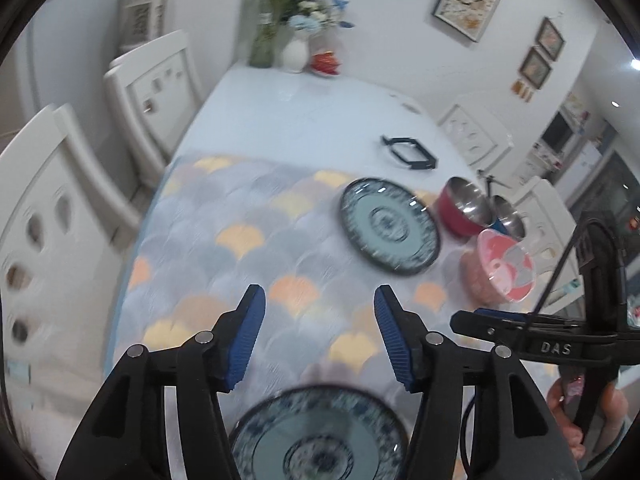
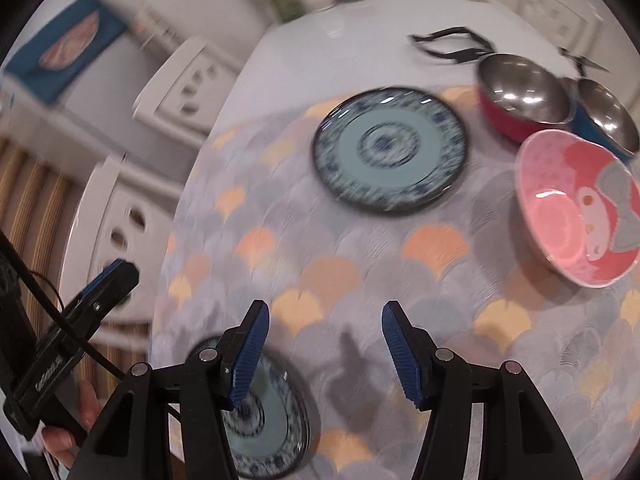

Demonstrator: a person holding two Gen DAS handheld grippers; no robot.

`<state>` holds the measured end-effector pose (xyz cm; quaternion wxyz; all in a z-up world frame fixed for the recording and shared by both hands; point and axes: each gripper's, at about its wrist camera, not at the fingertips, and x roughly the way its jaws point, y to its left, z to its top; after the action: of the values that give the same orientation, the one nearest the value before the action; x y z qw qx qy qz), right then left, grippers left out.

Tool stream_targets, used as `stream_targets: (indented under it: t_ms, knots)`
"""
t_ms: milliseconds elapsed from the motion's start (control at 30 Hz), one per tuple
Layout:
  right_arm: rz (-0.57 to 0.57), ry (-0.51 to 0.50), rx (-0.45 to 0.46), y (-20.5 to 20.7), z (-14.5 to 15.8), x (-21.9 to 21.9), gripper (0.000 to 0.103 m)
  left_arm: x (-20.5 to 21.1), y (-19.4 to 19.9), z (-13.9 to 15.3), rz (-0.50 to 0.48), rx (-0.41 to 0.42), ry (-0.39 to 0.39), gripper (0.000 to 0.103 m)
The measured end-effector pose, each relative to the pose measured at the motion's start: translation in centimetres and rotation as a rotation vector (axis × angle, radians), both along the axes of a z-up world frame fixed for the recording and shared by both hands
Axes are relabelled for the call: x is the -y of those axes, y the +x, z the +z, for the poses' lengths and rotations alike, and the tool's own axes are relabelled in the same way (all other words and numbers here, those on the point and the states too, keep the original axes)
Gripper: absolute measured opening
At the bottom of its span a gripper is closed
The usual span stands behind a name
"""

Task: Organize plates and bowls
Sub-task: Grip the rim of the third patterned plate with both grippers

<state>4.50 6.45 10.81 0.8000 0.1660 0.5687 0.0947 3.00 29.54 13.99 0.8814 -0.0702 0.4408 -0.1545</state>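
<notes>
Both frames were motion-blurred. The left gripper was released, its blue pads apart with nothing between them, hanging above the table. Just below it, at the near table edge, lay a blue patterned plate flat on the scallop-print tablecloth. The right gripper was likewise released and empty, jaws spread over bare cloth.

In the right wrist view the near plate sat low left, partly hidden behind the left finger. A second blue patterned plate lay flat farther up the cloth, well apart from the first. To its right stood a pink cartoon bowl, and behind that a red steel-lined bowl touching a blue steel-lined bowl, near the far right table edge. A black hexagonal frame lay on the uncovered white tabletop beyond the bowls.

Each hand showed at the other camera's edge, holding its gripper's handle. White chairs stood along the left side; vases with flowers were at the far end.
</notes>
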Motion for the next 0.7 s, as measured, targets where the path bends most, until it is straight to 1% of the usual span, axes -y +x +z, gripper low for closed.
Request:
stream_targets:
  t_ms: [33,100,200,300,367,533,600,700]
  knots:
    - [-0.035,0.0,-0.003,0.2,0.1,0.5,0.057,0.4,0.8,0.2,-0.024,0.005,0.001,0.055]
    - [-0.1,-0.005,-0.017,0.8,0.2,1.5,0.057,1.5,2.5,0.5,-0.066,0.014,0.009,0.06]
    - [-0.17,-0.025,-0.029,1.9,0.1,2.4,0.057,3.1,5.2,0.6,-0.115,0.019,0.032,0.061]
    - [-0.228,-0.045,-0.049,3.8,-0.3,3.4,0.057,4.8,7.9,-0.3,-0.146,0.002,0.067,0.061]
    - [-0.265,-0.046,-0.07,5.0,-0.8,3.9,0.057,5.5,9.4,-1.0,-0.163,-0.013,0.063,0.061]
    - [-0.335,-0.01,-0.153,7.0,-3.5,4.1,0.057,7.1,14.1,-3.9,-0.204,-0.097,0.03,0.06]
    - [-0.351,-0.024,-0.176,7.5,-4.5,3.4,0.057,7.6,15.7,-5.1,-0.221,-0.128,0.019,0.06]
    - [-0.384,-0.061,-0.183,7.9,-5.2,2.8,0.057,8.1,18.1,-7.1,-0.251,-0.186,-0.015,0.058]
